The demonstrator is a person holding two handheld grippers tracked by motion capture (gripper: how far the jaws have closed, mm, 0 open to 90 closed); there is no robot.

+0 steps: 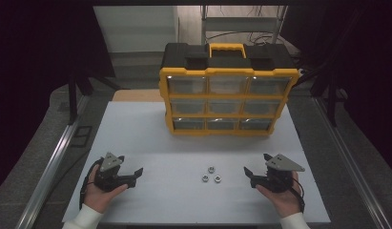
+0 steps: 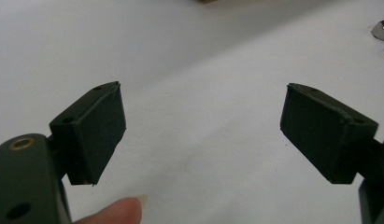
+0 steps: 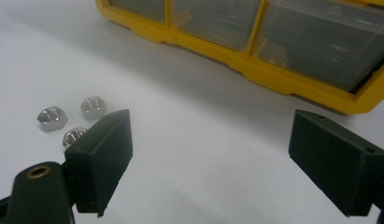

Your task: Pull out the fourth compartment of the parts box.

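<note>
The white rectangular table top carries everything here, and at its far middle stands the largest thing, a yellow-and-black plastic organiser case with a yellow carry handle and three rows of three clear drawer fronts, all shut as far as can be told. Near the front edge the person's two hands rest on the surface, each holding a black two-jaw tool: the left gripper sits toward the left side with its jaws spread wide and nothing between them, and the right gripper sits toward the right side, likewise spread wide and empty. Between the two, but closer to the right one, lie three small silver steel hex nuts in a tight cluster, just beside one another and flat on the table, well apart from the case. In the right gripper view the nuts sit just beyond its left-hand pad; in the left gripper view they show at the far upper right corner. The right gripper is therefore judged the nearer and better placed to pick one up.
</note>
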